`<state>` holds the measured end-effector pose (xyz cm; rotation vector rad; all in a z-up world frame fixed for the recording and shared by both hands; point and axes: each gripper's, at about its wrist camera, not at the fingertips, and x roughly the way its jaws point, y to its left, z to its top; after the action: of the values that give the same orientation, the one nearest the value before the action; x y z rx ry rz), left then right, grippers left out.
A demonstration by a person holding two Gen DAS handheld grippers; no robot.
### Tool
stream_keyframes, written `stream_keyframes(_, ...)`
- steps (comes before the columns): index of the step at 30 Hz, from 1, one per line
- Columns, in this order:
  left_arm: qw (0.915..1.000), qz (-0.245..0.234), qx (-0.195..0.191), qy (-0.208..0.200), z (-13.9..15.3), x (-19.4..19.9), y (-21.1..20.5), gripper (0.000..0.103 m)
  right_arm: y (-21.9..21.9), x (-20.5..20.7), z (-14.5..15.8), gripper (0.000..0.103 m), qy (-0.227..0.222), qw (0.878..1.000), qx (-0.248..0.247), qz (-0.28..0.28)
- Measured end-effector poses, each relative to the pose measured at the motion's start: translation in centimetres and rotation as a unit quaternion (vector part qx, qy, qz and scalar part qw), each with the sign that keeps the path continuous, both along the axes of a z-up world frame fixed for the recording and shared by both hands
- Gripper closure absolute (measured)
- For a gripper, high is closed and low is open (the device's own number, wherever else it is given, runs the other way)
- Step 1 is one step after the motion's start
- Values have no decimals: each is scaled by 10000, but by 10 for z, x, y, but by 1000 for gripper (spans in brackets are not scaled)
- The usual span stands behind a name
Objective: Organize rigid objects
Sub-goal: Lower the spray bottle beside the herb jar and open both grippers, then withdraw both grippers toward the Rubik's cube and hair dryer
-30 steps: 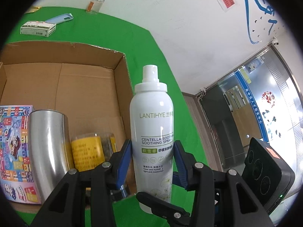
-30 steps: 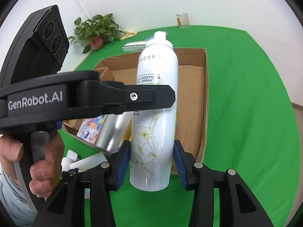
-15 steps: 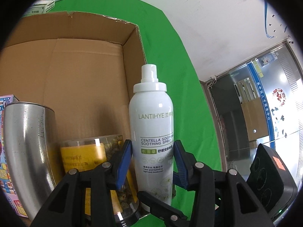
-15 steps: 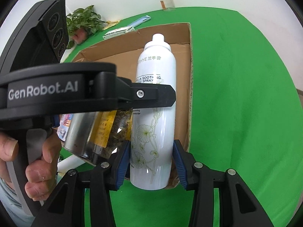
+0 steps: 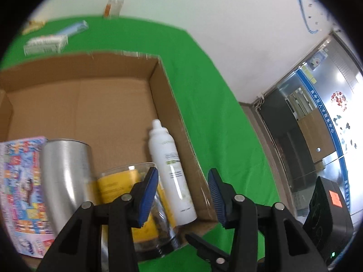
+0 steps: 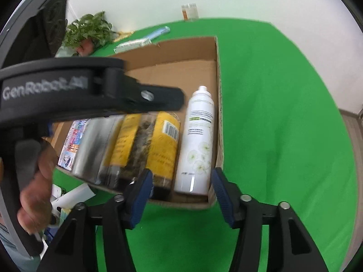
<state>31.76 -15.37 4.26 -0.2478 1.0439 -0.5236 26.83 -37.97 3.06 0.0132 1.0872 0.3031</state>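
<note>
Now, spray bottle: white, lying in the cardboard box along its right wall, nozzle pointing to the far end, base near the front wall. Free of both claws.
Same bottle, left view: beside the box's right wall, jar on its other side.
Right gripper: jaws have just been opening; blue pads stand apart on either side of the bottle's base w/o touching it. Holds nothing.
Left gripper: jaws apart, blue pads clear of the bottle, nothing betw. them pressed. Holds nothing.
Left gripper seen from right cam: black body w/ white lettering crosses the upper left; person's hand wraps its handle.
Jar: clear, yellow label, dark contents, lying just beside the bottle on its left.
Steel cup: next to the jar, further left in the box.
Colourful box: printed pkg at the far left of the row, next to the cup.
Cloth: green, under the box.
Beyond box: small white carton, pale blue item, small clear jar at the wall; potted plant at left in right view.
Blur: both views smeared, label text unreadable.
</note>
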Motion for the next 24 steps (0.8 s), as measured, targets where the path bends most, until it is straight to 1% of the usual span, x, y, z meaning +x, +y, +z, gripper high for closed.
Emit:
stream_keyframes(1,9997,42,63,-243,8,-9,5,56,0,-8,5,28,-167,9998,-49,-27)
stream_keyframes(2,9978,141,194,-617,18,-24,14,52,1,-18,11,16,-421,9990,-129,-56)
stream_keyframes(3,9943,283,324,-978,27,-38,22,35,3,-25,15,10,-674,9974,-229,-103)
stream_keyframes(4,9878,486,452,-1406,35,-55,30,14,4,-38,20,3,-946,9947,-346,-186)
stream_keyframes(5,9755,773,593,-1971,44,-79,41,10,7,-48,22,1,-1174,9918,-423,-265)
stream_keyframes(7,9568,1035,887,-2570,50,-114,54,8,14,-68,19,1,-1383,9889,-459,-302)
stream_keyframes(8,9512,1089,1053,-2688,49,-126,57,8,19,-75,18,1,-1411,9884,-487,-268)
stream_keyframes(9,9468,1148,1241,-2739,46,-139,61,8,24,-80,15,1,-1459,9876,-532,-244)
stream_keyframes(11,9408,1297,1558,-2715,37,-161,69,8,29,-100,8,1,-1556,9854,-633,-276)
stream_keyframes(13,9361,1475,1753,-2671,28,-182,76,9,40,-110,5,2,-1544,9859,-583,-293)
stream_keyframes(14,9346,1576,1785,-2642,23,-195,83,14,42,-120,3,5,-1546,9861,-521,-321)
stream_keyframes(15,9343,1633,1792,-2615,20,-203,86,55,43,-125,2,11,-1560,9861,-465,-331)
stream_keyframes(16,9364,1689,1868,-2445,16,-209,92,98,46,-132,2,37,-1601,9857,-424,-315)
stream_keyframes(17,9384,1780,1910,-2263,13,-212,98,98,48,-139,0,70,-1634,9852,-437,-270)
stream_keyframes(18,9385,1891,1824,-2240,11,-215,108,99,54,-145,-2,78,-1646,9846,-556,-187)
stream_keyframes(19,9369,1975,1767,-2282,11,-217,116,99,58,-151,-2,79,-1685,9836,-629,-114)
stream_keyframes(20,9334,2062,1684,-2407,16,-225,124,98,62,-157,0,76,-1765,9823,-633,-38)
stream_keyframes(21,9331,2059,1627,-2459,19,-228,128,88,67,-164,3,72,-1858,9806,-622,62)
stream_keyframes(22,9354,1986,1601,-2447,22,-232,131,50,70,-167,6,50,-1903,9796,-637,145)
stream_keyframes(23,9371,1946,1597,-2418,24,-234,131,24,73,-172,9,13,-1930,9792,-600,200)
stream_keyframes(24,9363,1984,1582,-2428,24,-238,135,1,74,-177,13,0,-1953,9794,-454,241)
